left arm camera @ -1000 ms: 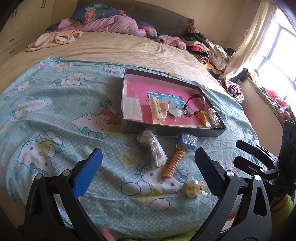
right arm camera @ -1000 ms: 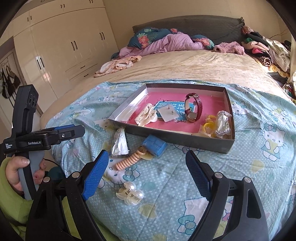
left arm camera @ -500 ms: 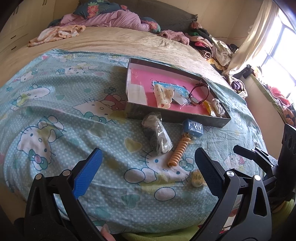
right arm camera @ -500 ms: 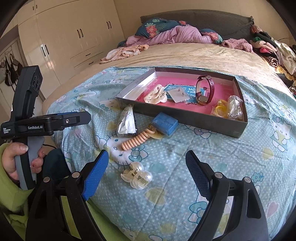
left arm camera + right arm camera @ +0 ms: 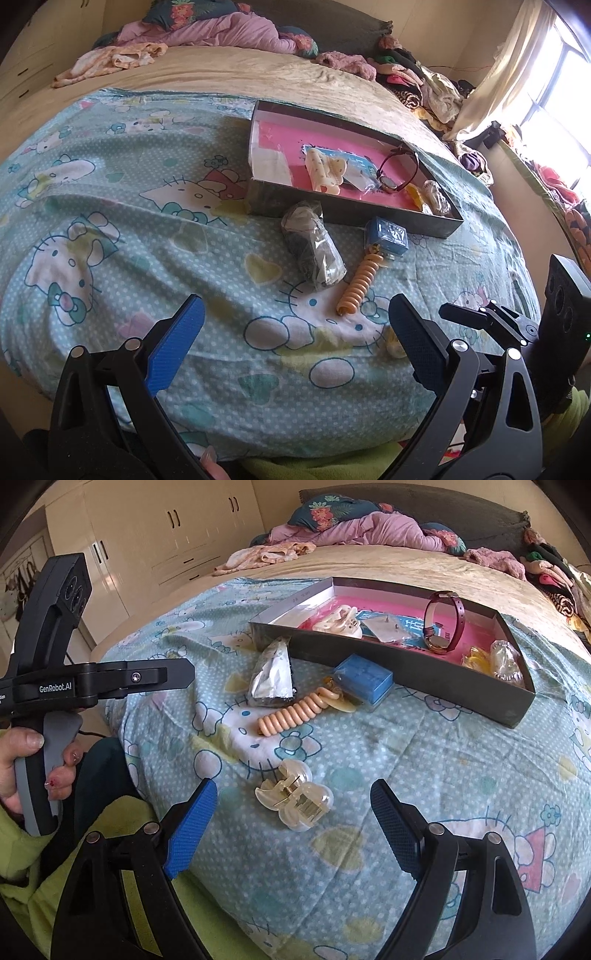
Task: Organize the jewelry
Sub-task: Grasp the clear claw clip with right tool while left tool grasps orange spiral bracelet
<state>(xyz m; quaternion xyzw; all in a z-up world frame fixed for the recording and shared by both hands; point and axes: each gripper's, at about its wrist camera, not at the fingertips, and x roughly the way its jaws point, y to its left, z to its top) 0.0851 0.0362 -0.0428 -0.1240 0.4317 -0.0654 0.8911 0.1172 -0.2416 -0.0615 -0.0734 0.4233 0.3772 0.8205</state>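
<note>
Jewelry box [image 5: 413, 672]; "GenRobot.AI" on left hand-held gripper [image 5: 55, 688].

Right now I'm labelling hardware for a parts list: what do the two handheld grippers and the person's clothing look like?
Both the left gripper and right gripper have black frames, silver pivot bolts and blue textured pads. The left one's body reads GenRobot.AI, with a grey handle. The sleeve is lime green.
</note>
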